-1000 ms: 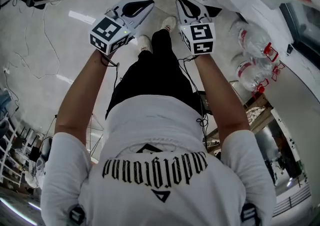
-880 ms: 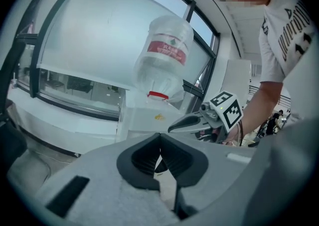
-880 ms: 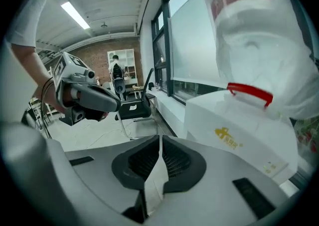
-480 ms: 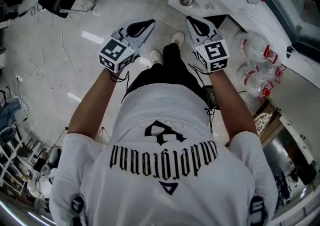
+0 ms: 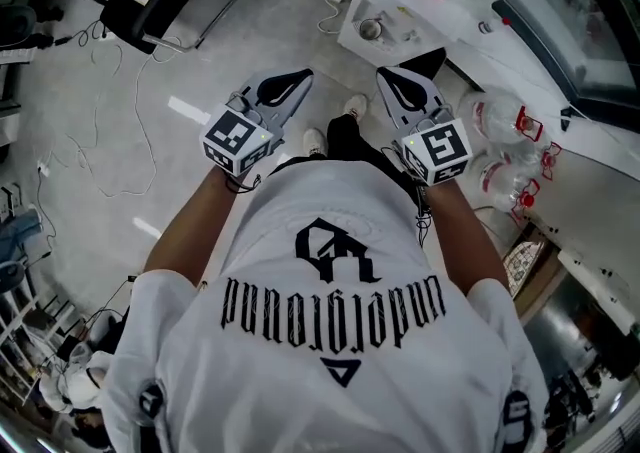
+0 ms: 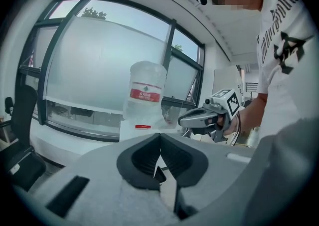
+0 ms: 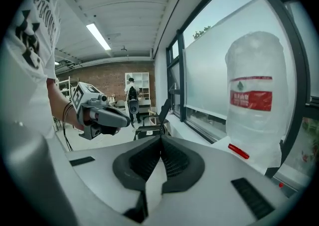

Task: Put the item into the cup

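Item and cup are both hard to pin down. The head view shows a small white table [image 5: 410, 33] ahead of the person's feet. On it stands a little round vessel [image 5: 370, 30] that may be the cup, with a few tiny bits beside it too small to name, so I cannot say which is the item. Neither gripper is near it. The left gripper [image 5: 300, 77] and the right gripper [image 5: 386, 77] are held side by side in the air in front of the person's chest, above the floor, pointing toward the table. Each gripper view shows the two ribbed pads [image 6: 142, 157] pressed tip to tip with nothing between them, so both tongs are closed and empty. Both views look level across the room, past a big water jug [image 6: 144, 93] with a red label, not down at the tabletop. The step in hand looks like the approach, with the task itself not begun. To do it well, I would step up to the table and tip one gripper downward until its own camera finds the small thing. I would spread those jaws before they descend, then come down with a pad on either side of it. The other gripper could wait just beside the vessel to steady it, since a light cup is likely to skate or tip if nudged.
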The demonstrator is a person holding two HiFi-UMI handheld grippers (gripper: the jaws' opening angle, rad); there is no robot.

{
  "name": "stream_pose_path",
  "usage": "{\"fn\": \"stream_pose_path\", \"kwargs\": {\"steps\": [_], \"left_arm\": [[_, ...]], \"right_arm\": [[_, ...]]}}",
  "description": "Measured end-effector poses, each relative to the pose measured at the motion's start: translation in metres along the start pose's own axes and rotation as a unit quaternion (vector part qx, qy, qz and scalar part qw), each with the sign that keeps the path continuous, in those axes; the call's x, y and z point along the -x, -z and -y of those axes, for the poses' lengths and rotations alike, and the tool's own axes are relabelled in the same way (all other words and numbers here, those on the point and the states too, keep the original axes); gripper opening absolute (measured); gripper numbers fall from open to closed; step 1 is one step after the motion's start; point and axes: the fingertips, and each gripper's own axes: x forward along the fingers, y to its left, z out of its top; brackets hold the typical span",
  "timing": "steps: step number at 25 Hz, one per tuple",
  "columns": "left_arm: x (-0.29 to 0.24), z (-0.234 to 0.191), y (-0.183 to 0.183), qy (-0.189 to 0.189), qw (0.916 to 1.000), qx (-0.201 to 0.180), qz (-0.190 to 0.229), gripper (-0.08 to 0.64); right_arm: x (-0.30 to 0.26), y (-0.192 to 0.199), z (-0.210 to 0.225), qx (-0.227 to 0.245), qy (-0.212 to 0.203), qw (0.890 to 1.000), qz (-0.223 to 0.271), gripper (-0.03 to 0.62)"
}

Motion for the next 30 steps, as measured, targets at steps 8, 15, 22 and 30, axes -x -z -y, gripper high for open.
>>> {"fn": "stream_pose_path", "kwargs": {"steps": [8,15,22,30], "left_arm": [[0.055,0.020,-0.046,-0.029,0.9985,-0.021,0.040,0.015],[0.081,0.039,-0.074,-0.045,0.9967,-0.022,0.065,0.015],[0.082,0.047,-0.074,-0.053,0.9955,-0.013,0.078,0.015],[0.072,0.058,-0.080,-0.037,0.9959,-0.014,0.082,0.015]], "right_arm": [[0.043,-0.036,-0.029,0.004,-0.003,1.000,0.029,0.015],[0.077,-0.058,-0.035,0.016,0.006,0.999,0.050,0.015],[0.103,-0.064,-0.027,0.004,0.040,0.997,0.066,0.015],[0.128,-0.055,-0.017,0.000,0.063,0.996,0.055,0.015]]}}
